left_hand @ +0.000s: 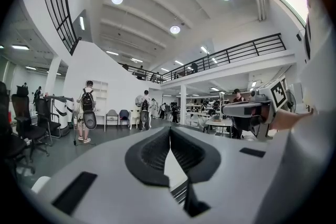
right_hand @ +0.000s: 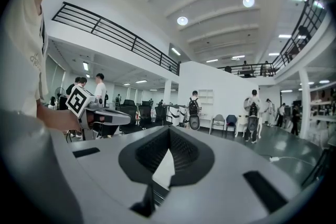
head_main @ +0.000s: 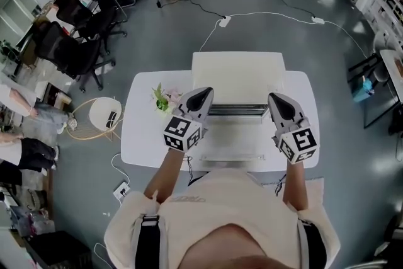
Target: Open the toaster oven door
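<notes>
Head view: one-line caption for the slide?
Left claw and right claw, both shut and empty, hover by the toaster oven on a white table.

The cream toaster oven (head_main: 237,75) stands on the white table (head_main: 141,129).

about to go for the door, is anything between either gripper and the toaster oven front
Nothing visible. Left gripper and right gripper hang at the toaster oven front; the small plant sits off left.

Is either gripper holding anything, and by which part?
Nothing is held: the left gripper and right gripper are both shut and empty above the white toaster oven.
</notes>
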Motion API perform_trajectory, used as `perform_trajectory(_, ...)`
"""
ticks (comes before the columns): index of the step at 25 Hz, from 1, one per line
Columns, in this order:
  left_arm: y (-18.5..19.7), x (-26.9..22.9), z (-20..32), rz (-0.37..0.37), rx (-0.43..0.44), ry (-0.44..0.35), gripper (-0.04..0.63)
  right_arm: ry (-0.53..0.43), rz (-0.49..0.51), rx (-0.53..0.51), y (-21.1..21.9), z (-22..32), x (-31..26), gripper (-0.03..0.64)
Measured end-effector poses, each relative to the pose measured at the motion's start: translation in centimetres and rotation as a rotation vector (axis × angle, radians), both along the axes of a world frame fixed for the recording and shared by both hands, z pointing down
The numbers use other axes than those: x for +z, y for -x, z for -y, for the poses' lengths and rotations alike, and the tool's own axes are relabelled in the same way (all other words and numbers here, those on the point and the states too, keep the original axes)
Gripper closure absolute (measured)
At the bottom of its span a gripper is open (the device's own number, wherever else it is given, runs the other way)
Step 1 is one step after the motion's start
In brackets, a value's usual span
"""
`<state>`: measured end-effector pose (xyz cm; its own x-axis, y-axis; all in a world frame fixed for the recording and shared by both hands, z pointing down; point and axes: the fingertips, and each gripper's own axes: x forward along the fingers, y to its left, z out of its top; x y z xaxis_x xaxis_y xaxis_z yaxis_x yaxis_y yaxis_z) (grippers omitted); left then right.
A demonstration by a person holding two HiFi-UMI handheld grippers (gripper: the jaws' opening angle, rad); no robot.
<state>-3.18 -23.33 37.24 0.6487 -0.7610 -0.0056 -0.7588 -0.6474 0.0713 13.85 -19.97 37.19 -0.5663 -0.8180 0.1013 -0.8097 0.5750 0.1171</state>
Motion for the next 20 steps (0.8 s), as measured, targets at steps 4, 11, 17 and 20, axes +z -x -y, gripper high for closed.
perform_trajectory(4,-0.2,1.4,-0.3,-0.005,0.005,0.035,0.575,0.015,0.017,0.014,-0.6,-0.2,0.7,0.611)
perform_trajectory(11,-0.8,2.4,-0.4,0.001,0.002,0.062,0.575,0.045,0.025,0.013,-1.3,-0.6,1.8,0.611)
perform_trajectory(17,-1.2,2.9,0.0,0.003,-0.009,0.082,0.575,0.048,0.023,0.012,-1.9,-0.2,2.0,0.611)
perform_trajectory(20,-1.1,3.0,0.4,0.003,-0.019,0.091,0.575,0.057,0.025,0.007,-2.0,0.2,2.2,0.611)
